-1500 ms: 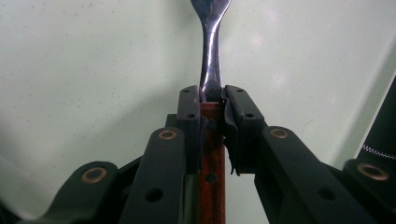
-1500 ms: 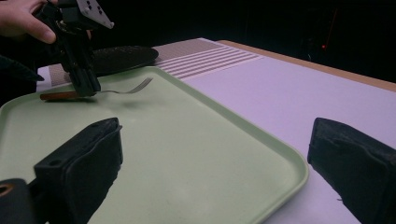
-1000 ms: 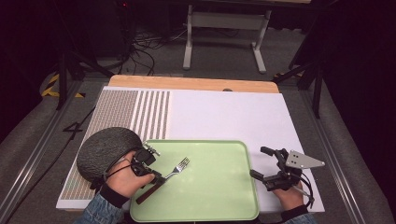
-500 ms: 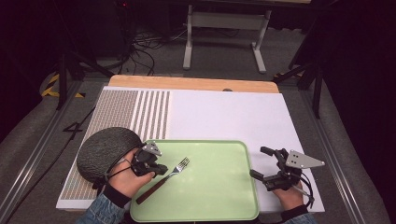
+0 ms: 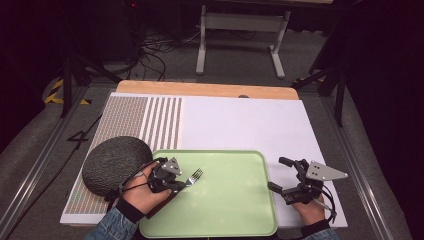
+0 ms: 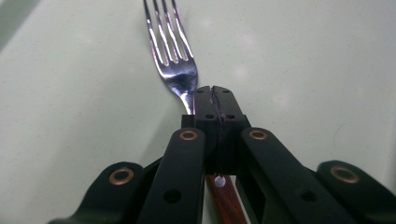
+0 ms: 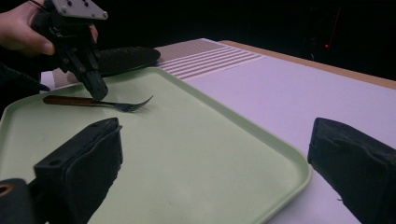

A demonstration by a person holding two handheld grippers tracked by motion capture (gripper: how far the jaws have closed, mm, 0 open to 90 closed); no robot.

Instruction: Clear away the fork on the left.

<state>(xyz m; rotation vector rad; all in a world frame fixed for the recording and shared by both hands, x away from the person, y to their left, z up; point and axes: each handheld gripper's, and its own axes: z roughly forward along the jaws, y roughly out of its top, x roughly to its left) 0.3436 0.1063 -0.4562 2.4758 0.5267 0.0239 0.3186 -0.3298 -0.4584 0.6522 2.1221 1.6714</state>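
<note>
Pinching one fork [image 5: 191, 178] near the tray's [image 5: 250, 220] left edge, left tongs [image 5: 176, 183] have just closed; right tongs [image 5: 281, 175] spread, open tray between.

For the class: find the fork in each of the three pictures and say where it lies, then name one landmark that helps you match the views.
High view: the fork lies at the green tray's left end.
Left gripper view: upper centre, tines pointing up.
Right gripper view: upper left, its neck under the left gripper.
Shared landmark: the green tray.
</note>
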